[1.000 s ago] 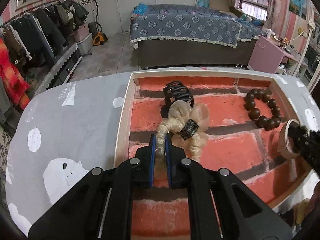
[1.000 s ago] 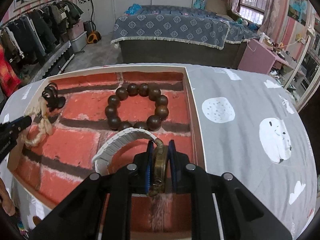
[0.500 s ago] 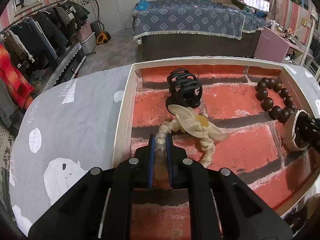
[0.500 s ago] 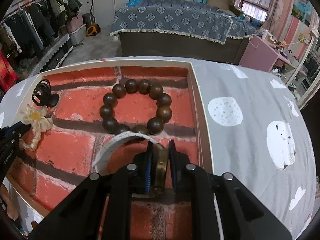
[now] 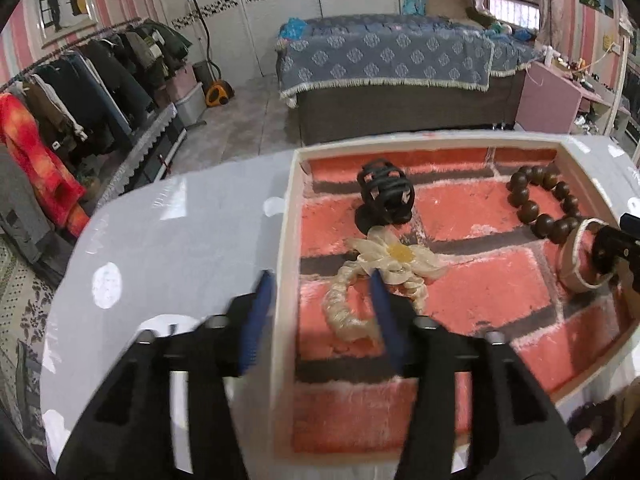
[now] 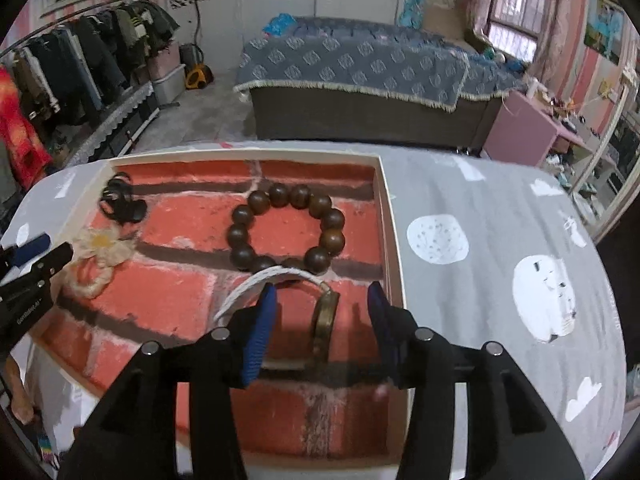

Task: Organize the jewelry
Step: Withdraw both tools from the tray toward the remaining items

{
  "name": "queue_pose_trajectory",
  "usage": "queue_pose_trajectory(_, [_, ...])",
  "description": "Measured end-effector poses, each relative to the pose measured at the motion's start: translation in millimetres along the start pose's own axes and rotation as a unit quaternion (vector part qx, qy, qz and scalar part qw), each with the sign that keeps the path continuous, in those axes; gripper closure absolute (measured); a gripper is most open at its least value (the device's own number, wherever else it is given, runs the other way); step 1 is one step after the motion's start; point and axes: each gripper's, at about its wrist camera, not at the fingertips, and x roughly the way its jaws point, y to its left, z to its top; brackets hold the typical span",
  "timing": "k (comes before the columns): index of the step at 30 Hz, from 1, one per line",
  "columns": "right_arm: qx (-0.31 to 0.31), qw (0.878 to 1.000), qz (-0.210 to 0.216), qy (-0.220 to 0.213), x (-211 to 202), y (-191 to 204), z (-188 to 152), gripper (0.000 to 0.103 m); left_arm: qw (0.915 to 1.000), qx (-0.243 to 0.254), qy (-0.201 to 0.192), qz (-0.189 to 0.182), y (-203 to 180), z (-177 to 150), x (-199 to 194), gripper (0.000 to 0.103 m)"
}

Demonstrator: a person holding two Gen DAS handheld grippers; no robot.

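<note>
A shallow white-rimmed tray [image 5: 289, 216] lined with red brick-pattern plush holds the jewelry. A cream flower scrunchie [image 5: 384, 268] lies in it, free between the spread fingers of my open left gripper [image 5: 320, 292]. A black claw clip [image 5: 386, 196] sits behind it. A brown bead bracelet [image 6: 286, 226] lies at the tray's right side. A white-and-bronze bangle [image 6: 320, 312] rests on the lining between the spread fingers of my open right gripper [image 6: 320, 300]. The scrunchie [image 6: 96, 252], the clip [image 6: 120, 200] and the left gripper's tip also show in the right wrist view.
The tray sits on a table with a grey cartoon-print cloth [image 6: 500, 240]. Its rim [image 6: 390, 240] stands just right of the right gripper. Beyond are a bed [image 5: 384, 64], a clothes rack [image 5: 80, 92] and a pink cabinet [image 6: 520, 128].
Both grippers have opened. The left let go of the scrunchie and the right let go of the bangle; both items now lie in the tray.
</note>
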Motion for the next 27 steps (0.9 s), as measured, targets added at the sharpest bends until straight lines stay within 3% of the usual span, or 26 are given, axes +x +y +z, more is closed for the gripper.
queue_pose_trajectory(2, [0.000,1.000,0.002,-0.017,-17,0,-5,0.049,0.9998,0.008,-0.016,0.008,0,-4,-15,0.038])
queue_pose_trajectory(6, [0.011,0.999,0.012,-0.051,-49,-5,-14,0.029,0.9984,0.022,-0.050,0.017,3,-10,-52,0.018])
queue_pose_trajectory(10, [0.011,0.997,0.008,-0.080,-81,-10,-21,0.022,0.9966,0.024,-0.077,0.017,11,-19,-86,0.008])
queue_pose_trajectory(13, [0.018,0.995,0.009,-0.100,-106,-13,-31,0.014,0.9961,0.020,-0.085,0.009,20,-27,-108,0.006])
queue_pose_trajectory(19, [0.019,0.993,0.004,-0.118,-137,-13,-51,0.014,0.9954,-0.004,-0.094,-0.018,38,-50,-145,0.005])
queue_pose_trajectory(27, [0.021,0.990,-0.007,-0.139,-162,-12,-81,0.009,0.9943,-0.025,-0.100,-0.028,58,-84,-172,0.005])
